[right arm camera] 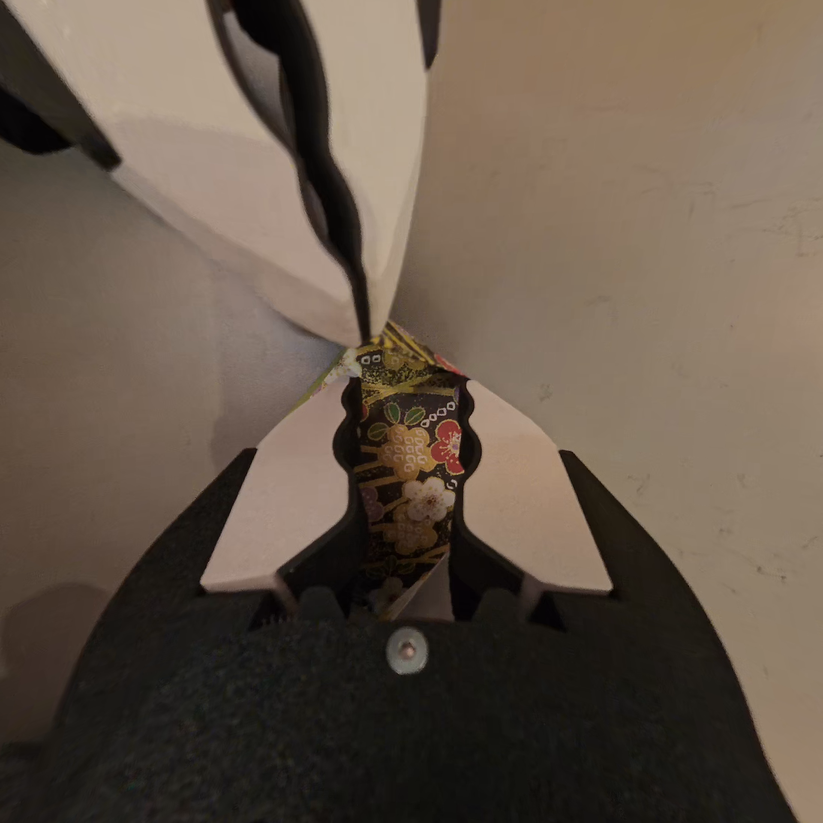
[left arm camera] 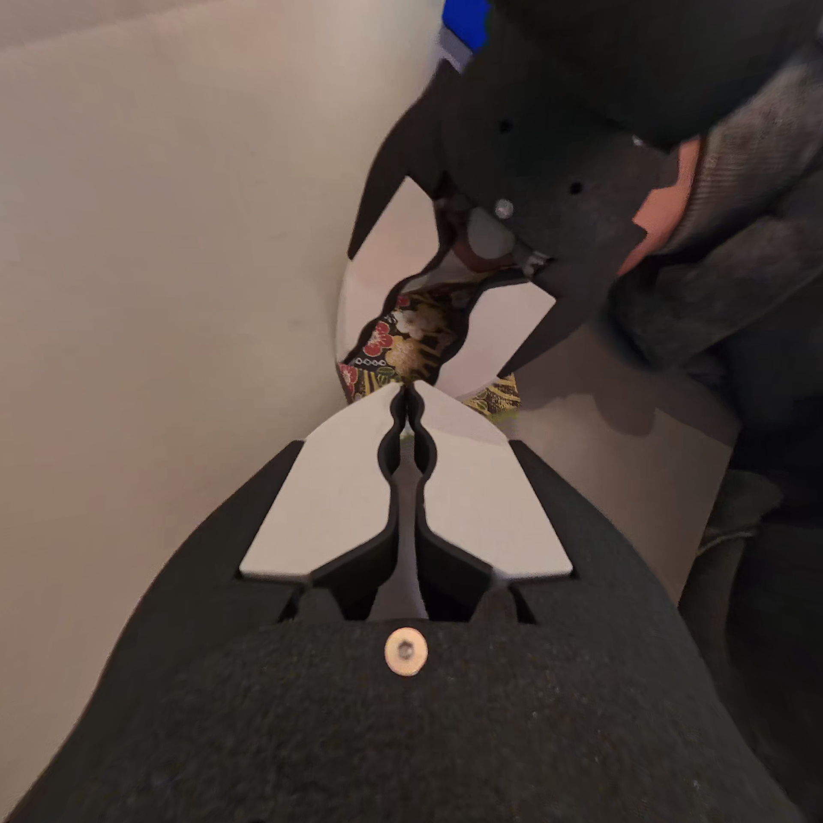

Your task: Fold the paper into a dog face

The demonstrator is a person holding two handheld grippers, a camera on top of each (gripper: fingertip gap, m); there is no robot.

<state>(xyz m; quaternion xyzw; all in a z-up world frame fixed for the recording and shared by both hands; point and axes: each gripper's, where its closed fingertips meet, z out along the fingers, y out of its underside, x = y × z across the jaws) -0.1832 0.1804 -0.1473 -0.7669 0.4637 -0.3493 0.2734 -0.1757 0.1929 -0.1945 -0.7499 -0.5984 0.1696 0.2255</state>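
Observation:
The paper (right arm camera: 409, 467) is black with red, gold and white flowers, folded small and lying on the beige table (right arm camera: 623, 267). My right gripper (right arm camera: 409, 383) straddles it, jaws apart about the paper's width, and a folded flap reaches back between the fingers. My left gripper (left arm camera: 407, 391) is shut, its tips pinching the paper's far edge. In the right wrist view the left gripper (right arm camera: 367, 334) comes in from the upper left. In the left wrist view the right gripper (left arm camera: 396, 374) comes from the upper right, with the paper (left arm camera: 414, 338) showing between its fingers.
A hand (left arm camera: 659, 213) in a grey sleeve holds the right gripper. A blue object (left arm camera: 463, 22) sits at the table's far edge. Dark clothing fills the right side of the left wrist view. Bare beige table (left arm camera: 178, 267) lies to the left. Some 5 cm of space lies between my two pairs of fingers.

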